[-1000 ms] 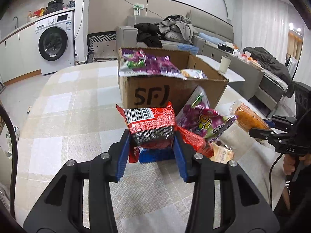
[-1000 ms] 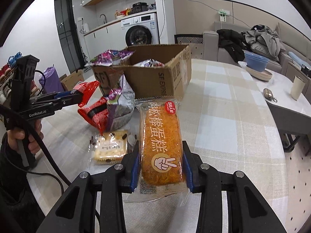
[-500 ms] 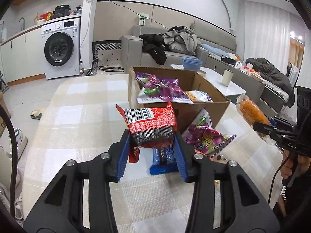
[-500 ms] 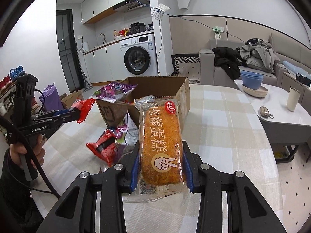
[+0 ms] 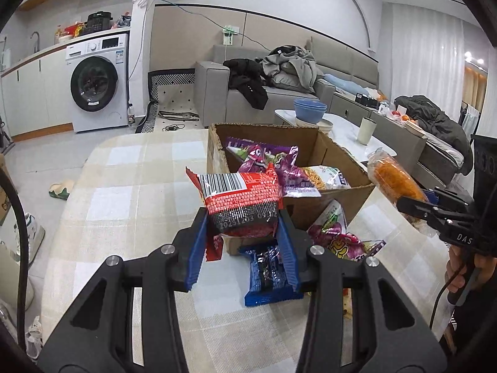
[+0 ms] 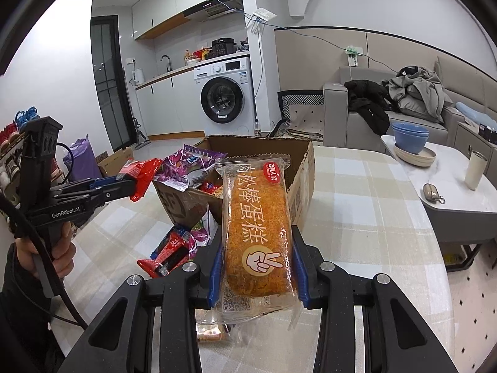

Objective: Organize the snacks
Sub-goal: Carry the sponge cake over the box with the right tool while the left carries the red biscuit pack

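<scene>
In the left wrist view, the left gripper (image 5: 242, 236) pinches a red snack packet (image 5: 240, 203) between its blue pads, holding it clear of the checked table (image 5: 124, 202); the open cardboard box (image 5: 310, 205) of snacks stands just ahead, a blue packet (image 5: 268, 272) lies on the table below the pads, and off to the right the right gripper (image 5: 417, 206) grips an orange cake. In the right wrist view, the right gripper (image 6: 256, 269) clamps the wrapped orange cake (image 6: 257, 233) upright between its pads, with the box (image 6: 303, 183) just ahead behind the cake, and to the left the left gripper (image 6: 124, 185) carries the red packet (image 6: 143, 177) beside the box.
</scene>
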Motion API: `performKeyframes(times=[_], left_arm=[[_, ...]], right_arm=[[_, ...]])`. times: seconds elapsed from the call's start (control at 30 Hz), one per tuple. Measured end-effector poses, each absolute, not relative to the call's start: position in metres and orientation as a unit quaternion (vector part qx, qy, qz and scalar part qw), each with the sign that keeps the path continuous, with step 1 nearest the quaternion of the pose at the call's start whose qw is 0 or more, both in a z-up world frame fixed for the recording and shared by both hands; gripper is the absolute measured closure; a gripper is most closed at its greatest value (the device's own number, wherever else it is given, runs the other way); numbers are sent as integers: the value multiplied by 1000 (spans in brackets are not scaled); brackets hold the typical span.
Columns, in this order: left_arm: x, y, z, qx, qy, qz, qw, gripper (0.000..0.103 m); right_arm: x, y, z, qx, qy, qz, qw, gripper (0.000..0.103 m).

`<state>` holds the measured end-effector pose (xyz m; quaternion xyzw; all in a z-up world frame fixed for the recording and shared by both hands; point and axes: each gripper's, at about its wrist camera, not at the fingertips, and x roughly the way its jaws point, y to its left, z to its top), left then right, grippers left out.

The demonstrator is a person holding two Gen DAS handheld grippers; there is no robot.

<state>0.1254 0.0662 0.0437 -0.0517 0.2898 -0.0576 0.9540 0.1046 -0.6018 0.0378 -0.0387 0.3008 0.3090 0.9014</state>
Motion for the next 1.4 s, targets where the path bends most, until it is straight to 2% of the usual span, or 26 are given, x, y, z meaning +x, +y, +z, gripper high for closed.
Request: performKeyframes(times=[0.63, 1.4], left_arm=[[195, 40, 60, -42, 293, -69, 953, 63], [261, 14, 25, -8, 318, -53, 946, 63]], right_arm=[[144, -576, 46, -39, 302, 315, 899, 65], [186, -543, 40, -49, 304, 303, 902, 65]])
